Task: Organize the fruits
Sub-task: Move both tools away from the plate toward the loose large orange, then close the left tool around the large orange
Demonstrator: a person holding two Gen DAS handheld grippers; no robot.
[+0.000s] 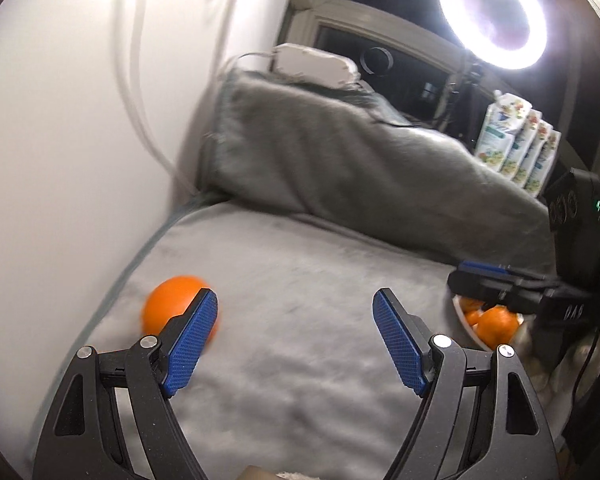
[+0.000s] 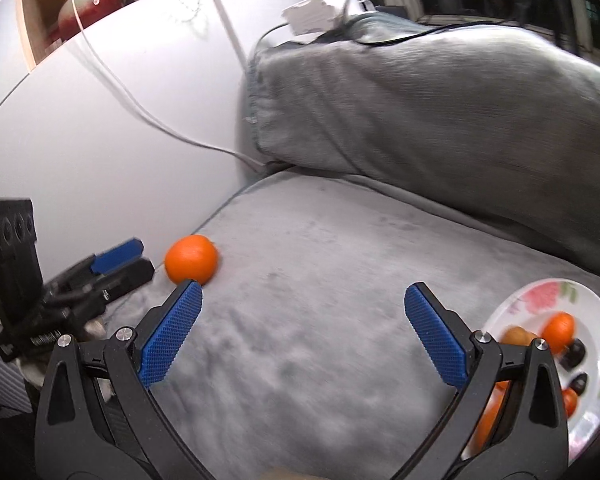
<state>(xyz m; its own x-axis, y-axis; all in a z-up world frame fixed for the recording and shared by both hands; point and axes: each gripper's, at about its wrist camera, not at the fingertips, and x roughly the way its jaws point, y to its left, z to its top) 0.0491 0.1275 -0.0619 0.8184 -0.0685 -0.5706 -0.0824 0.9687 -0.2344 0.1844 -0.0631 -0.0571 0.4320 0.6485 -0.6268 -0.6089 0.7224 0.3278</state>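
Observation:
A loose orange (image 1: 172, 304) (image 2: 191, 259) lies on the grey sofa cushion (image 1: 300, 300) (image 2: 320, 280) near the wall. My left gripper (image 1: 296, 340) is open, its left pad just in front of that orange; nothing sits between the fingers. The same gripper appears in the right wrist view as a black body with blue pads (image 2: 116, 258), left of the orange. My right gripper (image 2: 303, 334) is open and holds nothing. A floral white plate (image 2: 540, 300) (image 1: 462, 320) at the right holds oranges (image 2: 558, 330) (image 1: 496, 322) and several small dark fruits (image 2: 574, 354). The right gripper (image 1: 484, 276) hangs over the plate.
A grey back cushion (image 1: 360, 160) (image 2: 440, 100) rises behind the seat. A white wall (image 1: 80, 120) with a hanging cable (image 2: 120, 88) bounds the left side. A ring light (image 1: 494, 12) and several printed pouches (image 1: 516, 148) stand at the far right.

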